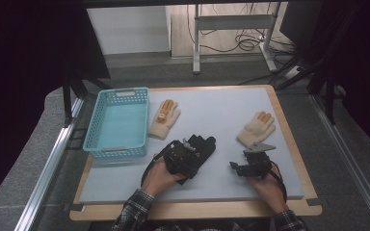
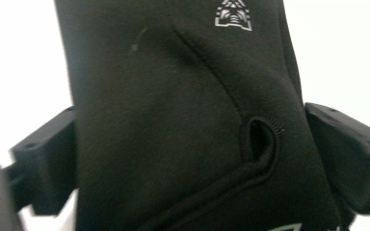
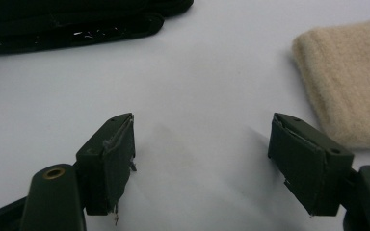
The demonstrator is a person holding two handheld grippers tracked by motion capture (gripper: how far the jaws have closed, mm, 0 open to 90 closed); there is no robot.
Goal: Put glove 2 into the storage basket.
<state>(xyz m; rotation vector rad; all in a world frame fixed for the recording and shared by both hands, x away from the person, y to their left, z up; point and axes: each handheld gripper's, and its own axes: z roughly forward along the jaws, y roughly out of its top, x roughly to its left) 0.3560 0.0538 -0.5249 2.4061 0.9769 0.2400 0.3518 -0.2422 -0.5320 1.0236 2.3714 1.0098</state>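
The left gripper (image 1: 189, 155) sits on the black glove (image 2: 173, 120) at table centre, its jaws either side of the cuff and pressing it. At three o'clock from it, the right gripper (image 3: 202, 154) rests spread wide and empty, a cream glove (image 3: 347, 82) at its one o'clock.

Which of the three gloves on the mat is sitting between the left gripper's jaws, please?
The black glove near the mat's middle; the left gripper straddles it. The two cream gloves with orange fingertips, one beside the basket, one ahead of the right gripper, lie untouched.
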